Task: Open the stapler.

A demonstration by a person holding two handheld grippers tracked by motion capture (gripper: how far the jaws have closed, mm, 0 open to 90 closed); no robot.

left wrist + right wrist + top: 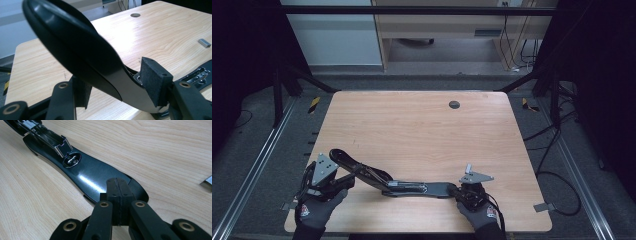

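Looking down from the high view, I see a pale wooden table with a fine grain, rounded corners and a small dark round cable hole near its far edge. Along the near edge lies a long black stapler, swung wide open: its base lies flat towards my right, and its top arm rises at an angle towards my left.

The base is smooth, glossy black, rounded at the end like a spoon, with a bright metal staple channel and a small round metal plate let into it. The top arm is a thick, curved black lever with a soft sheen and a blunt, rounded end.

My left tongs sit at the raised arm. In the left gripper view the arm passes between the two black jaws, whose pads are coarse, matte foam blocks; the jaws stand apart, and the right-hand pad sits just beside the arm, but I cannot tell if it touches.

My right tongs are at the rounded end of the base. Their jaws are pressed together with nothing between them, and their tips rest at that end, seemingly on it.

A small grey strip of staples lies loose on the wood, apart from the stapler.
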